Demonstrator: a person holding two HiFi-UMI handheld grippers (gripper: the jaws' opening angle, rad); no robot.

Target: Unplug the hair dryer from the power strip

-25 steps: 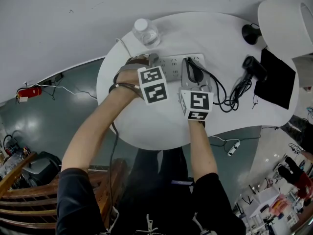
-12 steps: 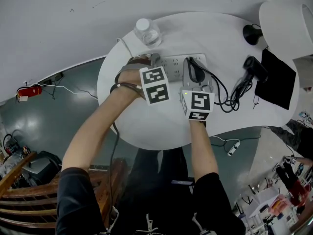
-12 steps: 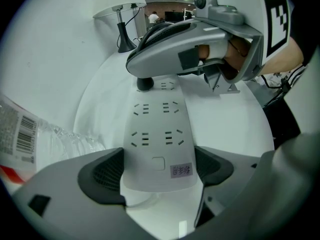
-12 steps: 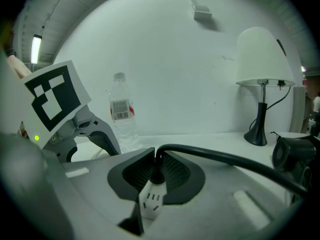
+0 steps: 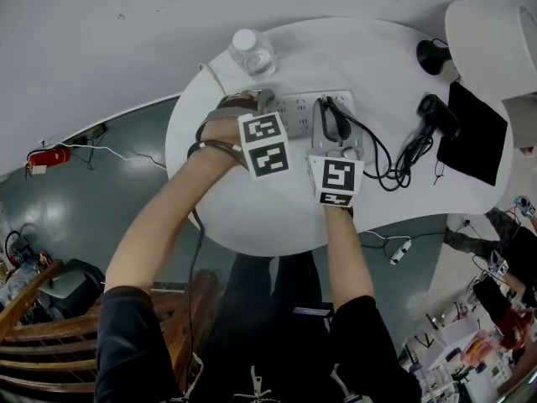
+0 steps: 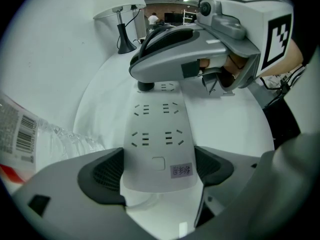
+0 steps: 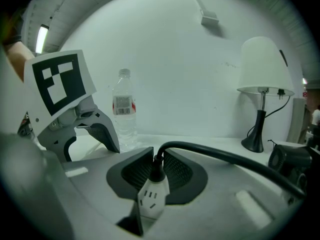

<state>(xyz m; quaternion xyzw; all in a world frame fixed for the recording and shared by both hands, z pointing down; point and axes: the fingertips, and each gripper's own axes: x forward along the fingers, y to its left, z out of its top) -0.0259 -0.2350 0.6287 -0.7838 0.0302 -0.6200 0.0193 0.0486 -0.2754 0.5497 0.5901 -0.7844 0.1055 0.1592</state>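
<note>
1. The left tongs clamp the near end of the flat white plastic power strip, their ribbed dark pads pressed against both smooth sides.
2. The right tongs are narrow and have just been opening. The black moulded plug stands between their cross-hatched pads, seated in the strip, with the pads eased off it.
3. A thick, rubbery black cable arches from the plug away to the right of the right tongs, toward the black hair dryer lying on the round white tabletop.
4. A clear, crinkled water bottle stands just left of the left tongs.
</note>
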